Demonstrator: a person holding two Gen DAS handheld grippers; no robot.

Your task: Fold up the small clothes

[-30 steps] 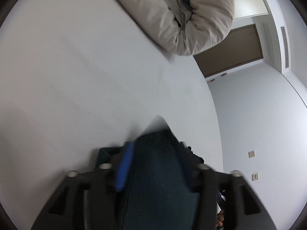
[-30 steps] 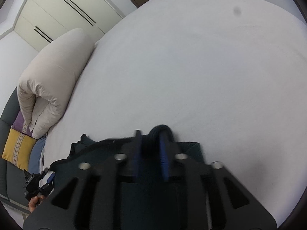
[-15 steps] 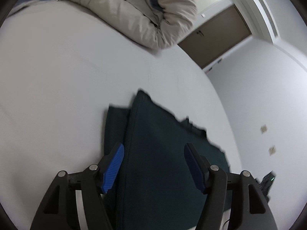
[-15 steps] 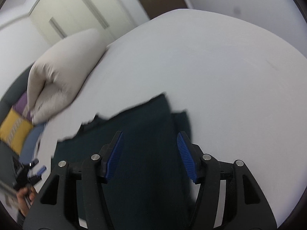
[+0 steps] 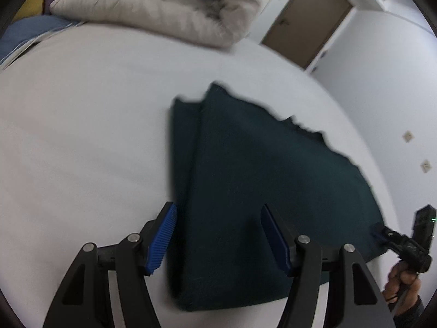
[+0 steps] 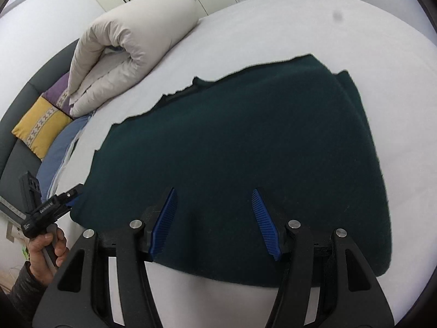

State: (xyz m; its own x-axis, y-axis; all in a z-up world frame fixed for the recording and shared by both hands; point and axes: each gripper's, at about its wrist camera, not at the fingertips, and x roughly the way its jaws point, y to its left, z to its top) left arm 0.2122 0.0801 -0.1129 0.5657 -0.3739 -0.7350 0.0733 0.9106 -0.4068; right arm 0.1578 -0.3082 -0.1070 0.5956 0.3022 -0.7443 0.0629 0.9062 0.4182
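Both tongs, the left gripper (image 5: pixel 218 235) and right gripper (image 6: pixel 214 221), hang spread and empty over the dark green garment (image 6: pixel 240 147) lying folded on the white bed (image 6: pixel 300 27); I'd pinch matching corners together so the next fold lands square.

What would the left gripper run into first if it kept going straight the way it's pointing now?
Most likely the dark green garment: it lies on the white bed directly ahead of the open left gripper. Exact depth is unclear, but nothing shows in between.
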